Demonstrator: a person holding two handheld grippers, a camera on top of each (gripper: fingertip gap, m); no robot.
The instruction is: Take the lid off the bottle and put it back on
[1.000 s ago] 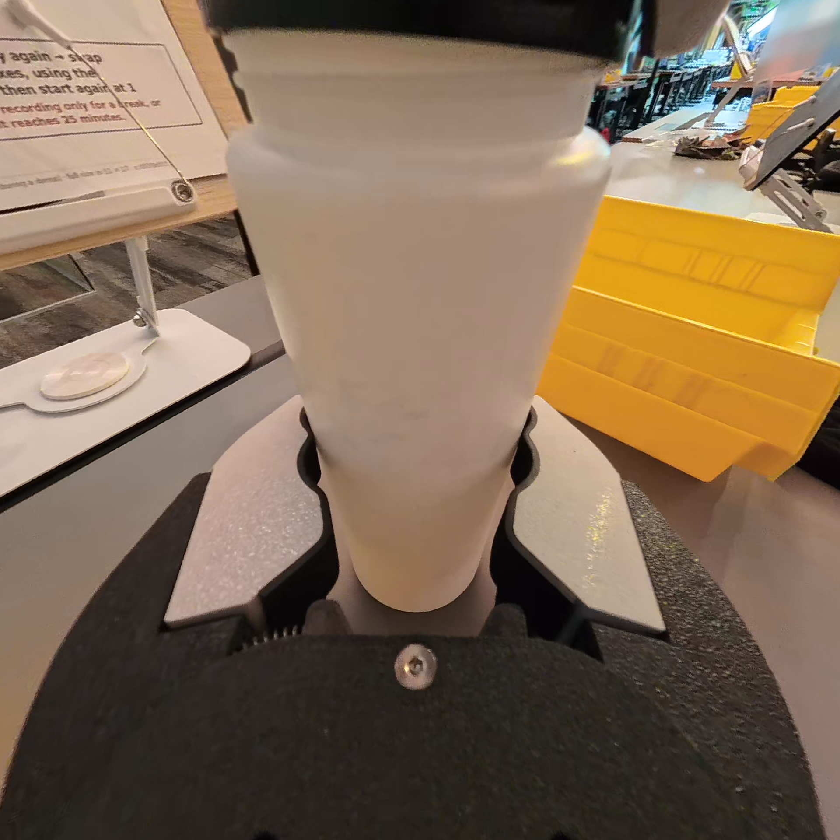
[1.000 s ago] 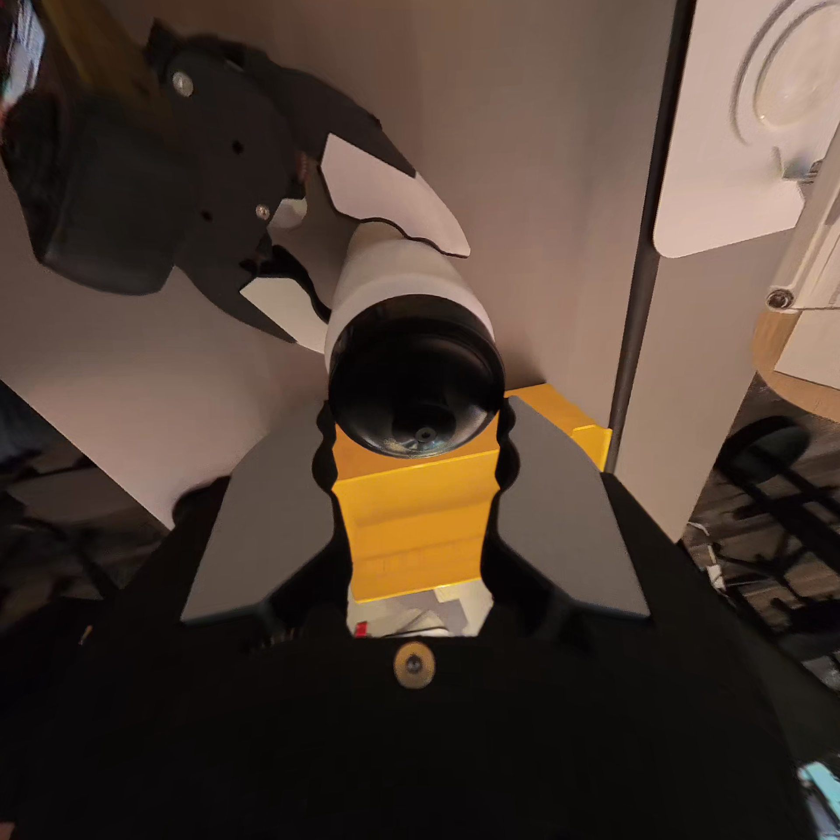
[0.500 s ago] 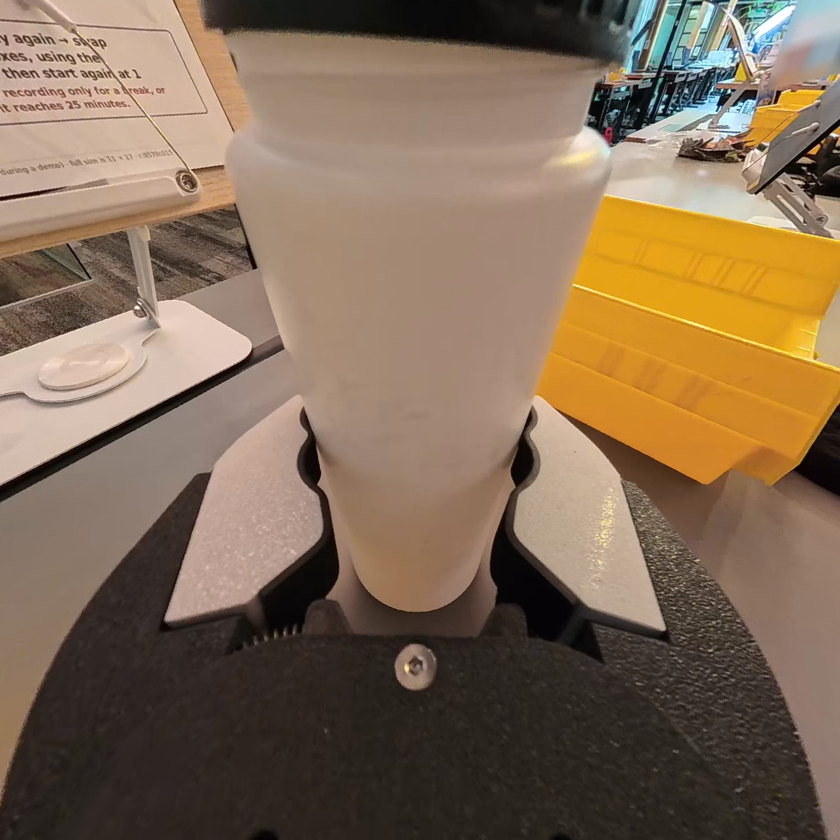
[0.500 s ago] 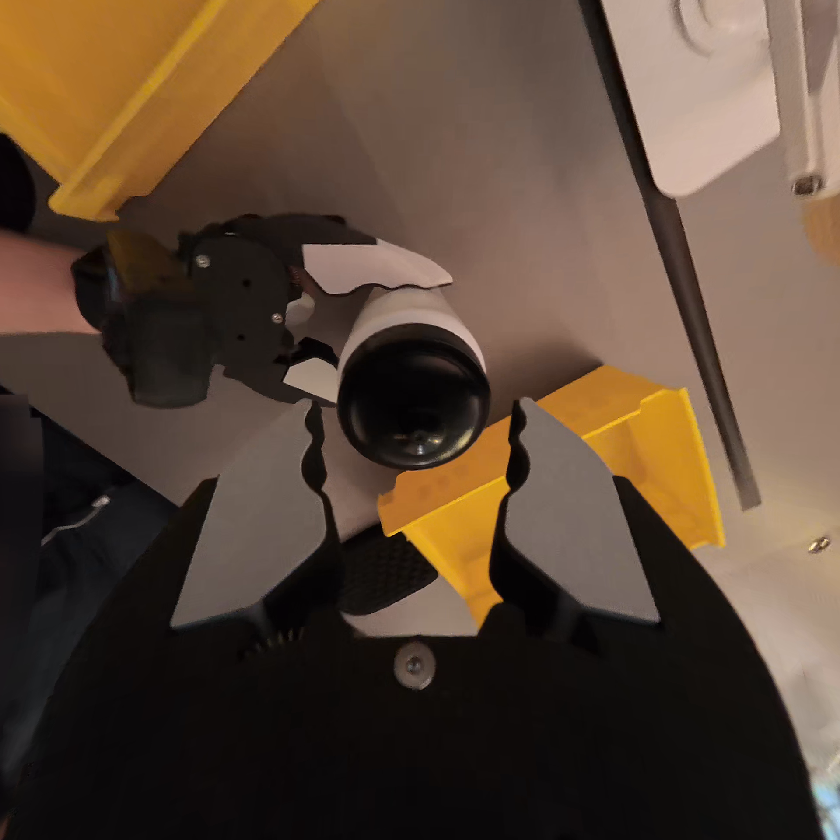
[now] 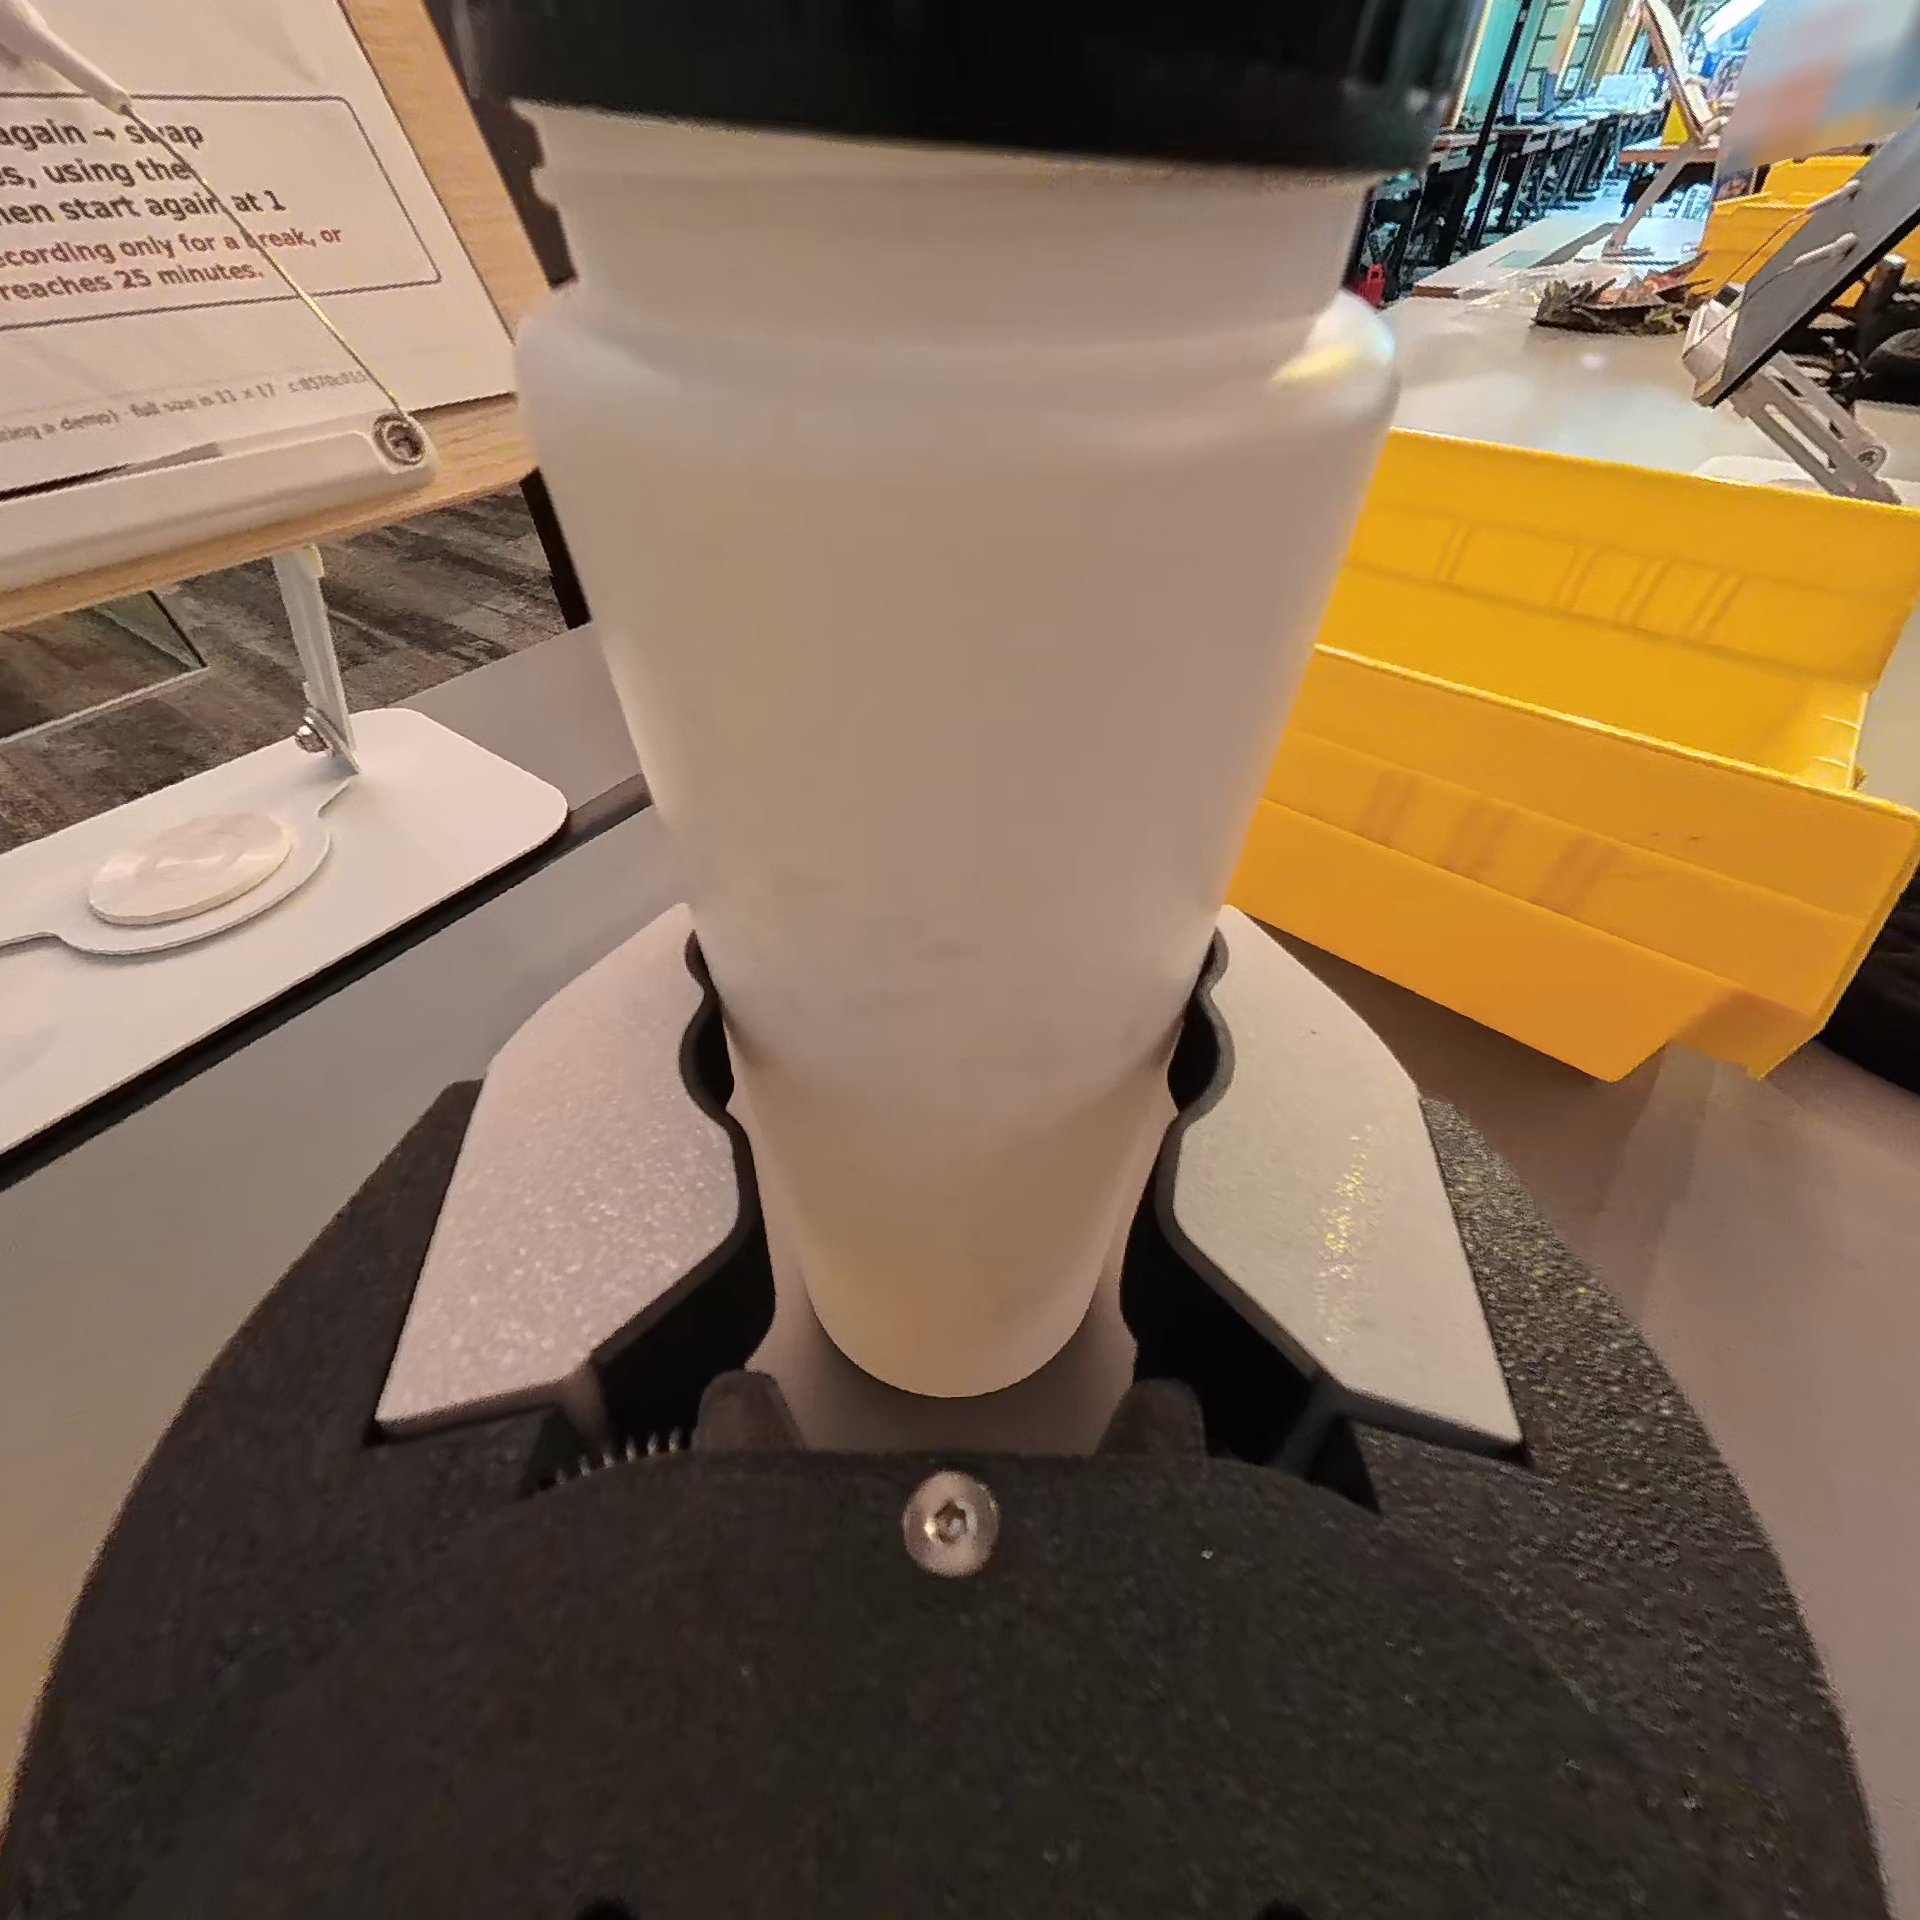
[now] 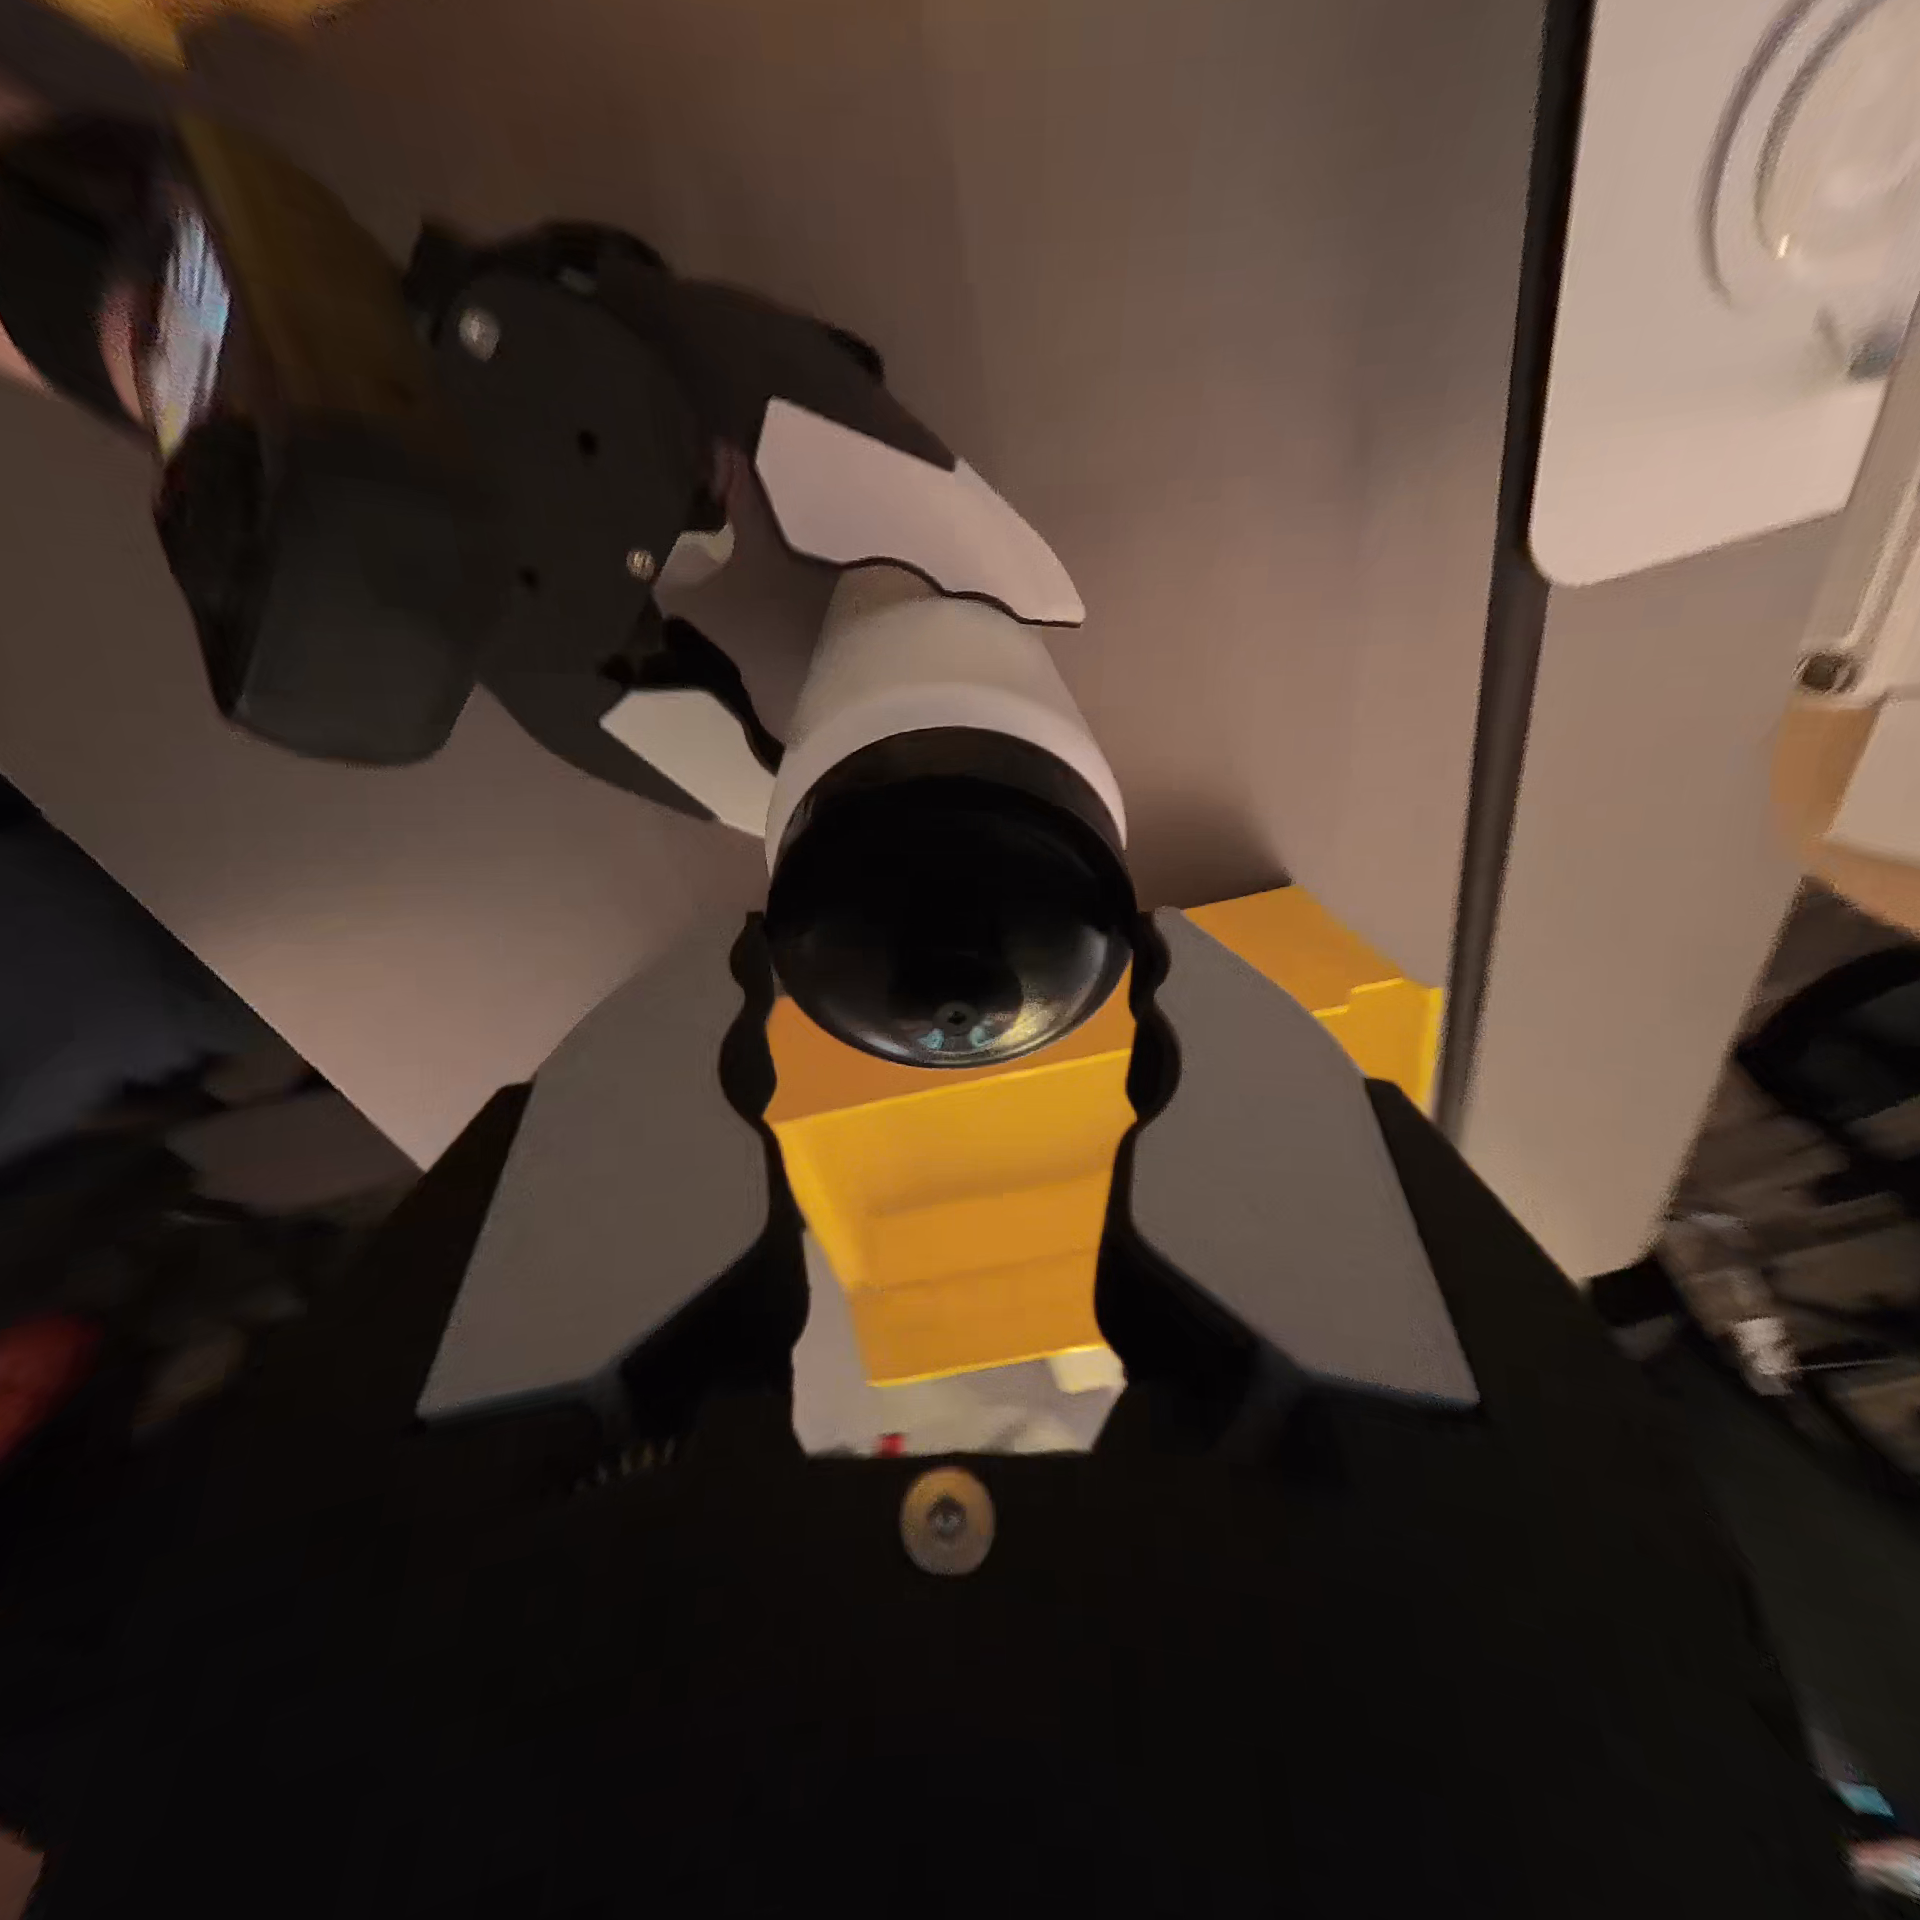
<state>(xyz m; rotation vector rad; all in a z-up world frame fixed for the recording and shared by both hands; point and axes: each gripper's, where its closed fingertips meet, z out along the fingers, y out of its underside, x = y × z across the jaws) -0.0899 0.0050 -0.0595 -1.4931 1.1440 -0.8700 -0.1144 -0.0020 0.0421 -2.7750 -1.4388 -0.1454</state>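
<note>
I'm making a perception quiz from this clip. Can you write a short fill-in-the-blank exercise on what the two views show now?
1. The left gripper is shut on the ____ plastic bottle.
2. The bottle's round screw lid is ____ in colour.
3. The right gripper has its fingertips at either side of the ____.
4. The plastic bin on the table is ____.

Missing words: white; black; lid; yellow

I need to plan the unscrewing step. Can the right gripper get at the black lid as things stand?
Probably yes. The right gripper has its jaws open on either side of the black lid, with nothing between them. The left gripper holds the white bottle lower down its body, clear of the lid.
</note>
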